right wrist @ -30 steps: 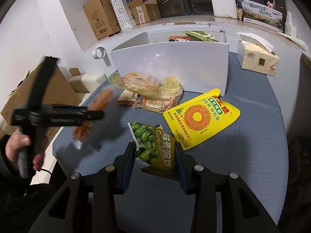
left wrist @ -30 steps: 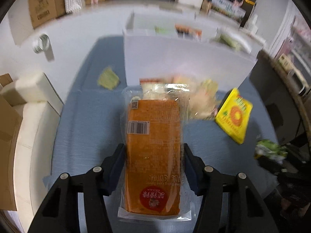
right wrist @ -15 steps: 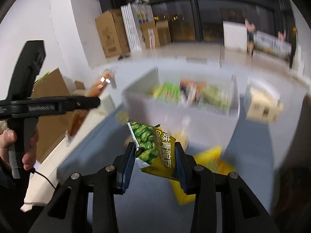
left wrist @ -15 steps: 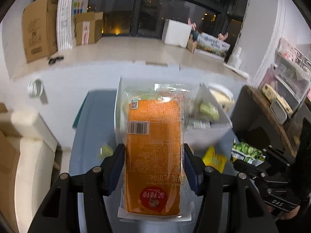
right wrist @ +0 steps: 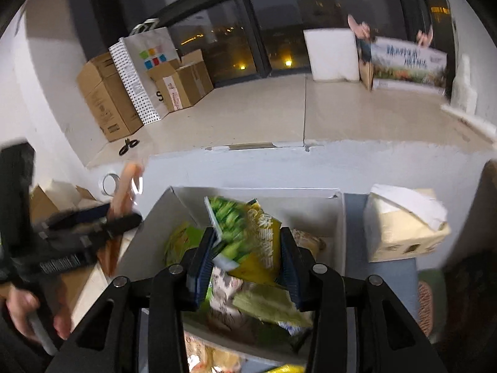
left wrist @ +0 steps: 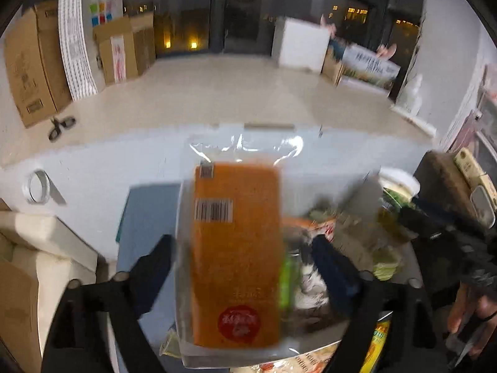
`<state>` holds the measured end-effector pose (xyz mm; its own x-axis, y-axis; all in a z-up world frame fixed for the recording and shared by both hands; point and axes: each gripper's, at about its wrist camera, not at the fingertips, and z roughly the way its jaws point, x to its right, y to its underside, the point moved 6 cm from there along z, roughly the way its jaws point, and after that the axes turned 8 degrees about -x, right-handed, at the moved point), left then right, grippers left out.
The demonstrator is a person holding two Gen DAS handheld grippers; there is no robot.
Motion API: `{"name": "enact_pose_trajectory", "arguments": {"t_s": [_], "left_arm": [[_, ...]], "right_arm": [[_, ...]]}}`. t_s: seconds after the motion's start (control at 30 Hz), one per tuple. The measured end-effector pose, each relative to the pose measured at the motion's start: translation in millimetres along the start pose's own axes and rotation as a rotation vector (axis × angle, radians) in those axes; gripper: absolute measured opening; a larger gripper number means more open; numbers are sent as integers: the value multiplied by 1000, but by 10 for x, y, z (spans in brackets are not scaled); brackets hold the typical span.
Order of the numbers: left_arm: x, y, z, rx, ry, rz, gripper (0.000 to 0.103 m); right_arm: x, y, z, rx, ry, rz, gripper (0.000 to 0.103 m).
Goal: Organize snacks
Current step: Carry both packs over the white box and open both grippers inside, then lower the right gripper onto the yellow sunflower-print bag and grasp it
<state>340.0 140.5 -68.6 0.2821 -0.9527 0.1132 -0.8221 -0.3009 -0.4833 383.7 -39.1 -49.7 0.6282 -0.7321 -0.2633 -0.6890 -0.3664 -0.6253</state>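
An orange cake packet (left wrist: pixel 236 248) in clear wrap hangs between the fingers of my left gripper (left wrist: pixel 240 239). Its jaws are opening and stand wide, with a gap on each side of the packet. Blurred snacks (left wrist: pixel 341 227) lie below it. My right gripper (right wrist: pixel 247 230) is over the white box (right wrist: pixel 310 205), and a green pea packet (right wrist: pixel 245 233) sits tilted between its pads. These jaws are opening too, but both pads still touch the packet. In the right wrist view a hand (right wrist: pixel 21 307) holds the left gripper at the left, with the orange packet (right wrist: pixel 124 192) edge-on.
The box holds several snack packets (right wrist: pixel 261 304). A tissue box (right wrist: pixel 403 220) stands to its right on the blue cloth (left wrist: pixel 149 211). A yellow packet (left wrist: pixel 377 338) lies in front of the box. A tape roll (left wrist: pixel 38 186), scissors (right wrist: pixel 128 146) and cardboard boxes (right wrist: pixel 102 102) are on the floor beyond.
Both grippers rose from the table and moved forward to above the white box. The left jaws spread away from the orange packet. The right gripper kept the pea packet.
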Motion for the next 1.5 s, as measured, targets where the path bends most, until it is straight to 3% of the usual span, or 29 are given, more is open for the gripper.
{"name": "enact_pose_trajectory", "arguments": {"t_s": [0.03, 0.1, 0.43, 0.7, 0.87, 1.03, 1.17, 1.3, 1.5], "left_arm": [[-10, 15, 30, -7, 9, -2, 101], [-52, 70, 45, -4, 11, 7, 103], [-8, 466, -386, 24, 49, 90, 103], [104, 1106, -982, -9, 58, 242, 103], [185, 1591, -1194, 33, 72, 261, 103], [268, 2141, -1295, 130, 138, 198, 103], [354, 2422, -1276, 146, 114, 150, 103], [446, 2538, -1315, 162, 154, 139, 103], [379, 2525, -1229, 143, 159, 100, 103]], "right_arm": [[34, -44, 52, 0, 9, 5, 81], [54, -71, 54, 16, 34, 15, 103], [-10, 120, -314, 77, 19, -50, 103], [-184, 742, -942, 145, 2, -144, 103], [-123, 1372, -904, 86, 66, -160, 103], [-2, 1932, -724, 20, 60, -112, 103], [49, 2398, -581, -11, 68, -83, 103], [111, 2568, -391, -78, 97, -56, 103], [377, 2432, -132, -167, -9, 107, 103]]}}
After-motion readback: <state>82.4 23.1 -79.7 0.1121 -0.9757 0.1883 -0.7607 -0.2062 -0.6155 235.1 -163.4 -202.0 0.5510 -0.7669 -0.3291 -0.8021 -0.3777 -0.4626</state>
